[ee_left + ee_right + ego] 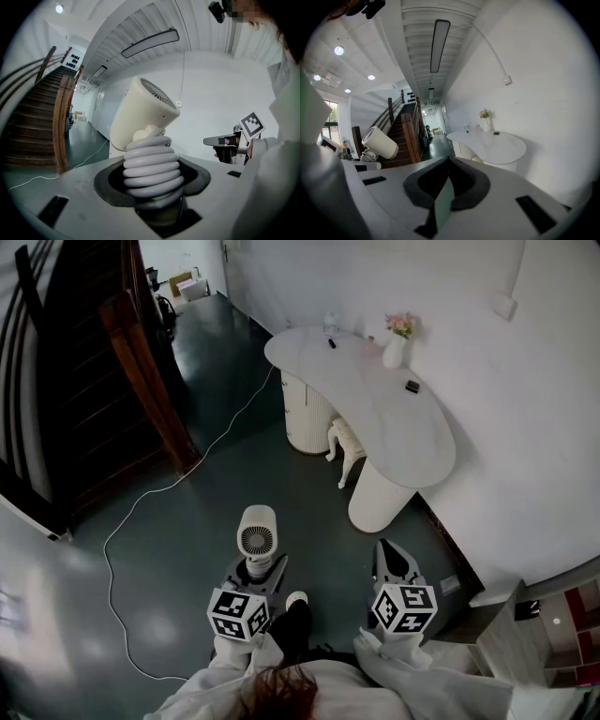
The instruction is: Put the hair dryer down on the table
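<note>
A cream hair dryer (257, 538) (145, 117) stands upright over the dark floor, and a pale cord is coiled round its handle (152, 168). My left gripper (251, 579) (152, 190) is shut on that wrapped handle. The dryer also shows at the left of the right gripper view (379, 143). My right gripper (395, 563) (449, 161) hangs beside it on the right, jaws together and empty; it appears in the left gripper view too (225, 140). The white curved table (375, 404) (487, 146) stands ahead and to the right, against the wall, well away from both grippers.
On the table are a vase of flowers (396, 345), a small dark item (412, 386) and another at the far end (331, 343). A white stool (344, 442) sits under it. A white cable (120, 554) trails across the floor. Wooden stairs (84, 381) rise at left; shelving (562, 620) stands at lower right.
</note>
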Action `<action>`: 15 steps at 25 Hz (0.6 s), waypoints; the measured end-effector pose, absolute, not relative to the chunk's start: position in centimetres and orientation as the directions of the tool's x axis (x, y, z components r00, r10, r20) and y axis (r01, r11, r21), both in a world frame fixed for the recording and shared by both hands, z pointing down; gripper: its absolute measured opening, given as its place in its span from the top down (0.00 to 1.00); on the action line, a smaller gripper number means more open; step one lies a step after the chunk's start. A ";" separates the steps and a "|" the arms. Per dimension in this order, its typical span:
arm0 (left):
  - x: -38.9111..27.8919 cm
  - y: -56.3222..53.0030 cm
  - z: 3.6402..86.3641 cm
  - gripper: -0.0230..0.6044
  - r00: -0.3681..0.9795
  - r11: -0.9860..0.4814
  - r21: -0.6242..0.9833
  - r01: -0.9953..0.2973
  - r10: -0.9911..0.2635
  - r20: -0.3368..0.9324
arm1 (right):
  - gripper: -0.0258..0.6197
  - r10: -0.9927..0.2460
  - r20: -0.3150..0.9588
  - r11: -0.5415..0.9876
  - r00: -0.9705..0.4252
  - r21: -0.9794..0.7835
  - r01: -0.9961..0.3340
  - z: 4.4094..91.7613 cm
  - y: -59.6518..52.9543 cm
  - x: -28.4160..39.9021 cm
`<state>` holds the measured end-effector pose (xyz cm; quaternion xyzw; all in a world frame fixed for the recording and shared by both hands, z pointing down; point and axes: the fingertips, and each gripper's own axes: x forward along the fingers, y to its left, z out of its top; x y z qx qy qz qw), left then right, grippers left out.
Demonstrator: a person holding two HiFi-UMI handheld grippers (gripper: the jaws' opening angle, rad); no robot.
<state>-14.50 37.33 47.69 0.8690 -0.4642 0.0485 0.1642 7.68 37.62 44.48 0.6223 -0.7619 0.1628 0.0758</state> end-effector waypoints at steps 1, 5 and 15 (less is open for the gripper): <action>-14.7 36.4 47.6 0.60 0.562 -0.513 0.240 -0.824 -0.793 0.235 | 0.88 -0.924 0.318 0.172 -0.213 -0.152 -0.973 44.4 36.8 7.6; -15.5 33.1 47.6 0.60 0.561 -0.509 0.252 -0.823 -0.796 0.226 | 0.88 -0.923 0.319 0.174 -0.213 -0.146 -0.974 44.3 33.6 6.8; -17.7 26.9 48.1 0.60 0.554 -0.500 0.256 -0.827 -0.802 0.223 | 0.88 -0.922 0.315 0.186 -0.225 -0.149 -0.971 44.6 26.7 4.4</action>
